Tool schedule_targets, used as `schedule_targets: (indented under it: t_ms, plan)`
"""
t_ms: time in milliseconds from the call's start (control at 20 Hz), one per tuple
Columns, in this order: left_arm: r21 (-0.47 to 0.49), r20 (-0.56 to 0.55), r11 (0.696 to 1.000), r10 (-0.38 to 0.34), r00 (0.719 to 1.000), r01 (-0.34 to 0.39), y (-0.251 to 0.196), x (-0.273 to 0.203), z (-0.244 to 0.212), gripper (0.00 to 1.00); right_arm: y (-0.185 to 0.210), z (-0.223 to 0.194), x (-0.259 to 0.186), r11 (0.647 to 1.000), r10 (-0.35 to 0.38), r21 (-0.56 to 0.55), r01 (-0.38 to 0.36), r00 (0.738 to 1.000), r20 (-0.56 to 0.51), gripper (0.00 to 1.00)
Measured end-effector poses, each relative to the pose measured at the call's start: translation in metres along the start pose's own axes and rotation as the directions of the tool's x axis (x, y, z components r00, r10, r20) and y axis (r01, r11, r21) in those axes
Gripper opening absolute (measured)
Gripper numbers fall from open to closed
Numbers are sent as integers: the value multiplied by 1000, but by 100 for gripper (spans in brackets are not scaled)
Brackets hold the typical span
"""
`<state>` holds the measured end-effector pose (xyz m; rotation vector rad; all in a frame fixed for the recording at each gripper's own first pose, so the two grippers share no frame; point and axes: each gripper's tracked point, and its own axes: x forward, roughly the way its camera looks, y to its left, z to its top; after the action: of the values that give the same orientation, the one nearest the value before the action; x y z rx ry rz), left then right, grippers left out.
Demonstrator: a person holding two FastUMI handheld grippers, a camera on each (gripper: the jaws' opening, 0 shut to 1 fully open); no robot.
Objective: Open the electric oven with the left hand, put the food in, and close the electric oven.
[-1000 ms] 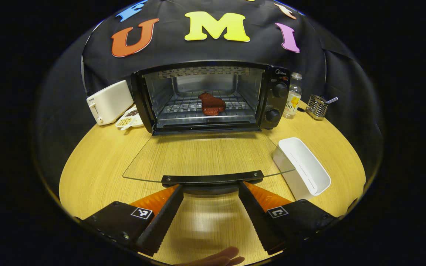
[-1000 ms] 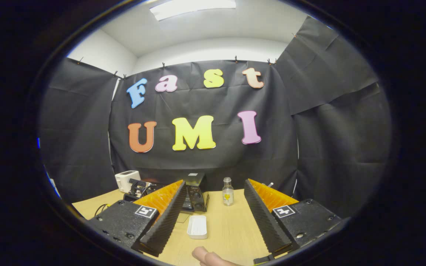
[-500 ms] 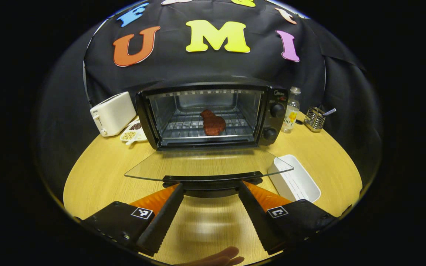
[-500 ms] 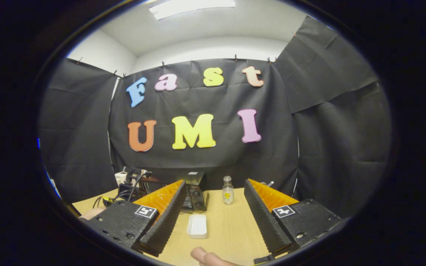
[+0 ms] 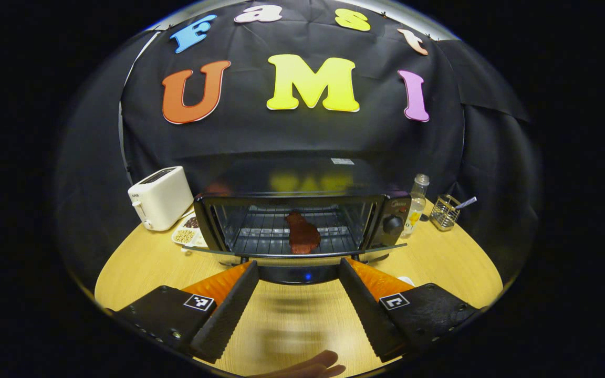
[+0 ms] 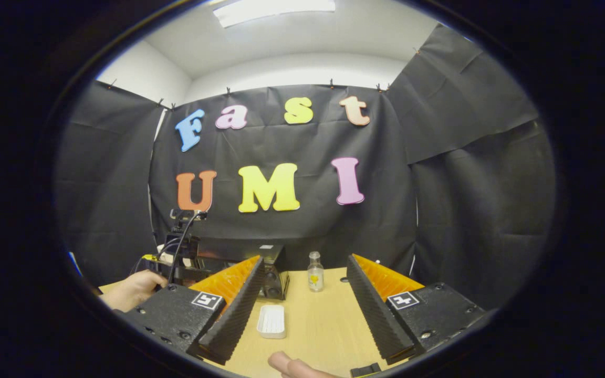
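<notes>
1. Left gripper view: left hand-held gripper [image 5: 299, 273] has its fingers spread apart, one on each side of the door handle [image 5: 298, 273]; whether they touch it I cannot tell.
2. The oven [image 5: 302, 218] stands at the far middle of the worktop [image 5: 139, 262]. Its glass door [image 5: 294, 255] is seen almost edge-on, part-way raised.
3. The food [image 5: 302, 234], a dark red piece, lies on the rack inside the oven.
4. Left of the oven: a white toaster [image 5: 160, 197], with a small dish [image 5: 187, 236] just near of it. Right of the oven: a bottle [image 5: 415, 202] and a wire holder [image 5: 444, 212].
5. Right gripper view: right hand-held gripper [image 6: 302, 310] has its fingers wide apart, holding nothing, over the worktop.
6. A white tray [image 6: 272, 321] lies between the fingers, with the oven and bottle beyond it.
7. At far left a hand [image 6: 132, 289] holds the other gripper by the oven.
</notes>
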<state>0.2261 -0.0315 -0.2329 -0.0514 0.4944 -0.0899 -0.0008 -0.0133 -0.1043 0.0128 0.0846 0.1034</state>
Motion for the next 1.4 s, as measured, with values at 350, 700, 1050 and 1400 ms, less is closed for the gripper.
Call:
schedule_targets:
  t_ms: [350, 700, 1050, 1400]
  plan:
    - [2, 27, 996, 91, 995, -92, 35, 13, 31, 97, -12, 12, -3, 1000, -13, -16, 13, 1000, 5, 99]
    - [-23, 191, 997, 75, 979, -72, 25, -101, 66, 97, -7, 25, -4, 1000, -17, -24, 17, 1000, 2, 99]
    - [11, 384, 997, 62, 921, -72, 13, -236, 94, 97, -23, 47, -26, 998, -43, 55, 42, 998, 34, 99]
    - [-51, 546, 998, 69, 835, -49, 5, -346, 80, 96, -47, 50, -64, 997, -61, 43, 58, 995, 78, 99]
